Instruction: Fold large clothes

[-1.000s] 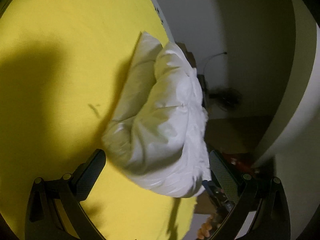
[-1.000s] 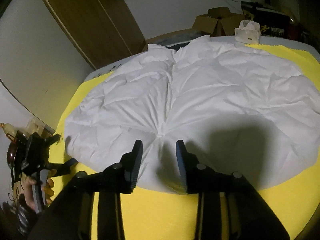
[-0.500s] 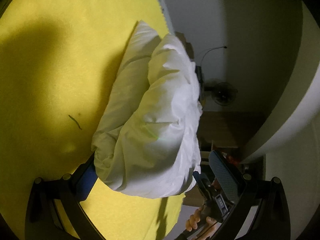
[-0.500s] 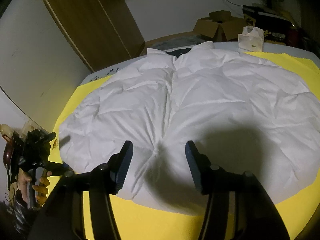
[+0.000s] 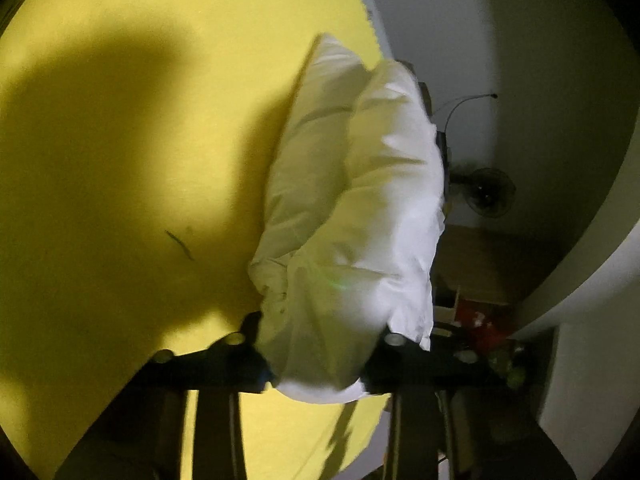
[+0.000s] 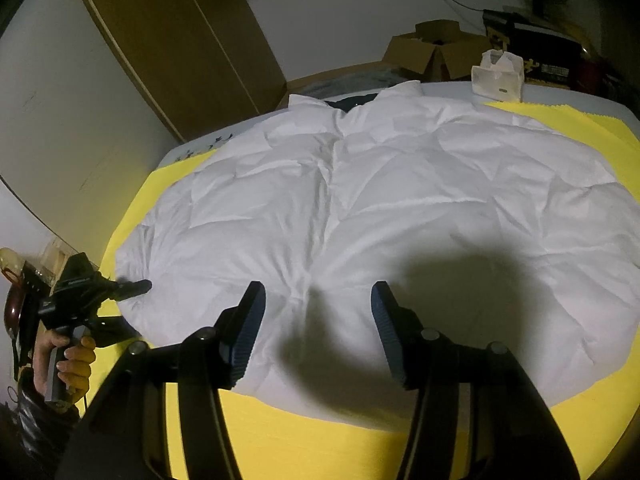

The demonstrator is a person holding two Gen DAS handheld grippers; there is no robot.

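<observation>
— Yellow sheet (image 6: pixel 328 440): what lies on it?
— White padded coat (image 6: pixel 380 208), spread flat.
— Left gripper (image 5: pixel 320 360)?
— Jaws have just been closing; now clamped on the coat's corner at the sheet's edge.
— Right gripper (image 6: pixel 316 320)?
— Jaws apart, hovering over the near hem, gripping nothing

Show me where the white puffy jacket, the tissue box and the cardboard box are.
white puffy jacket (image 6: pixel 400 200): right wrist view, quilted middle of the body.
tissue box (image 6: pixel 498 80): right wrist view, front face.
cardboard box (image 6: pixel 416 54): right wrist view, left flap.
</observation>
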